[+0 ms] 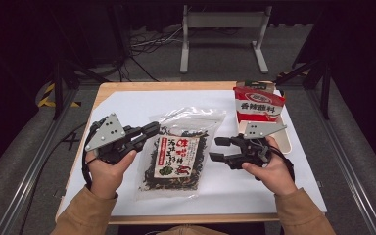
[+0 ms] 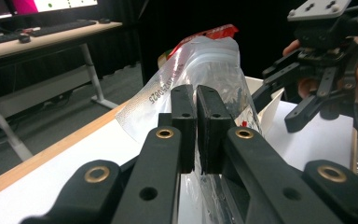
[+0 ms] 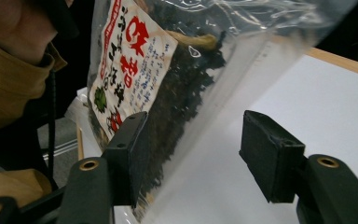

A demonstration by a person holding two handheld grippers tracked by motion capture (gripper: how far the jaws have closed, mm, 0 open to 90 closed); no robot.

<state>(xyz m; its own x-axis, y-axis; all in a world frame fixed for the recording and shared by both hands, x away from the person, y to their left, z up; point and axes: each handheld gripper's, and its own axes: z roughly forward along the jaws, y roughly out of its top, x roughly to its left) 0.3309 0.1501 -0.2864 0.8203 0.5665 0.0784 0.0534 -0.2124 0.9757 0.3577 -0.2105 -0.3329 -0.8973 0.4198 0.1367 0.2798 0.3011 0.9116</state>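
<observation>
- Your left hand-held gripper point(image 1: 152, 131) has its jaws pinched together on the left edge of the clear seaweed bag point(image 1: 176, 155), near the desk point(image 1: 122, 105) side; bare white surface lies behind it.
- The bag sits mid-desk, its white label printed in red and black characters I can't read.
- Your right hand-held gripper point(image 1: 216, 149) stands wide open at the bag's right edge, holding nothing.
- Far right, a red packet point(image 1: 257, 104) reads "香辣腌料", upright in a tray point(image 1: 286, 142) just beside the desk's edge.
</observation>
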